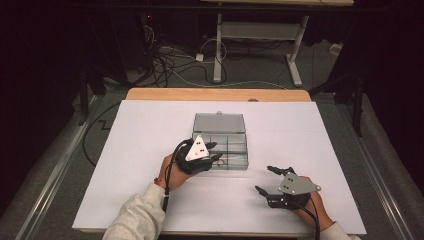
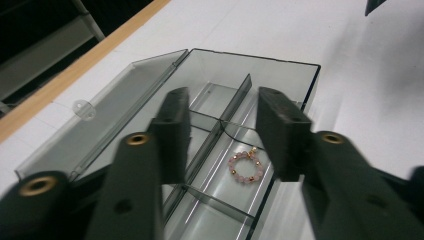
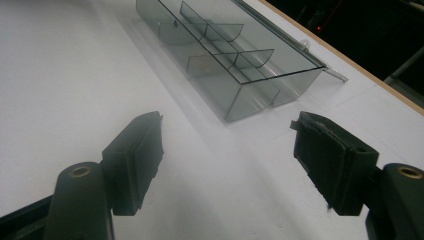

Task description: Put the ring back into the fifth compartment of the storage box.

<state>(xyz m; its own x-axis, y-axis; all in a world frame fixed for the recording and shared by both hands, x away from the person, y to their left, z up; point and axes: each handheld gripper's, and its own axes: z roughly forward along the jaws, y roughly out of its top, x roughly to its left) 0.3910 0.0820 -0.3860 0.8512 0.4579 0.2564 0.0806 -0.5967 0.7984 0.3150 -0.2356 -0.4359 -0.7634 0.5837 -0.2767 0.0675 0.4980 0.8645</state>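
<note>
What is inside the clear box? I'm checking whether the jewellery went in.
A pink bead bracelet lies in one compartment of the clear box. The left gripper hides part of the neighbouring compartments.

The left gripper [image 2: 222,137] is seen from behind its two black jaws, which are held apart with nothing pressed between them. Beyond the jaws, a clear plastic box [image 2: 280,62] with its lid [image 2: 100,125] laid open to the left is set on a white table surface [image 2: 370,85]. The box is split by thin dividers into compartments. In one compartment, a small bracelet of pink beads with gold-coloured spacers [image 2: 246,167] is lying flat, seen through the gap between the jaws. A wooden table edge [image 2: 75,70] is visible at the upper left.
</note>
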